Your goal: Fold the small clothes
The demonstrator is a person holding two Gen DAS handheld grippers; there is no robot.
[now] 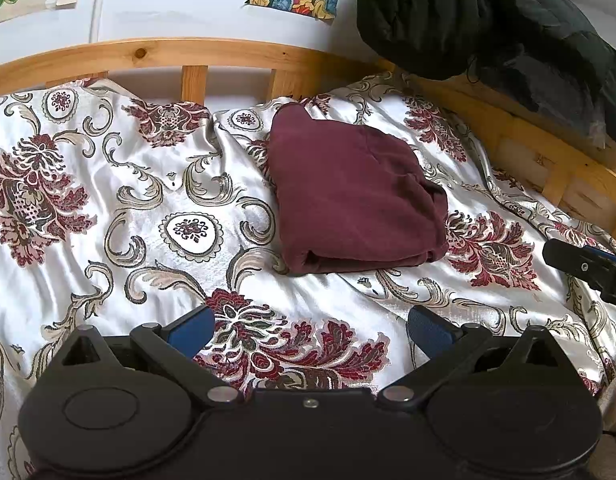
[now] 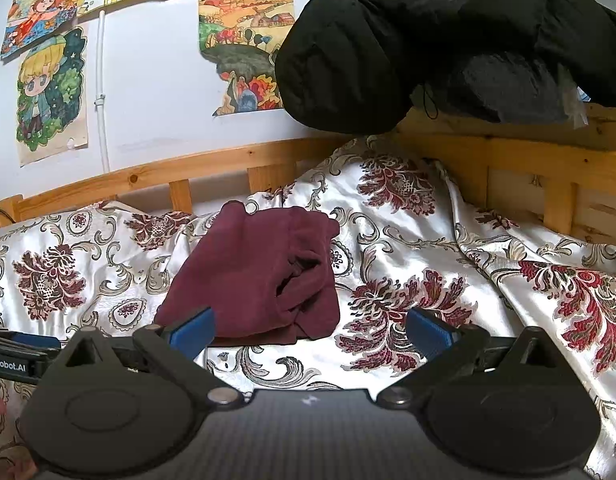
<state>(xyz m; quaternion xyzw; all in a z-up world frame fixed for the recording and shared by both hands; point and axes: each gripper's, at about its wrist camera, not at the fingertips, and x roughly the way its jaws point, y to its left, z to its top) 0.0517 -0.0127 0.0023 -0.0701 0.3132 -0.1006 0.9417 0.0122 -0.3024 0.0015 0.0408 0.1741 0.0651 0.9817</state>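
Note:
A maroon garment [image 1: 354, 196] lies folded into a compact bundle on the floral bedspread [image 1: 119, 200], near the headboard. My left gripper [image 1: 310, 330] hovers open over the bedspread, short of the bundle, with nothing between its blue pads. In the right wrist view the same maroon garment [image 2: 259, 276] lies just beyond the right gripper [image 2: 310, 330], which is open and empty, its left pad near the bundle's near edge. The right gripper's tip [image 1: 588, 268] shows at the right edge of the left wrist view. Part of the left gripper [image 2: 15, 354] shows at the left edge of the right wrist view.
A wooden bed rail [image 1: 179, 54] runs along the back and right side. A black padded jacket [image 1: 488, 28] hangs over the rail at the upper right. Colourful drawings [image 2: 47, 92] are stuck on the white wall. The bedspread [image 2: 448, 248] is rumpled on the right.

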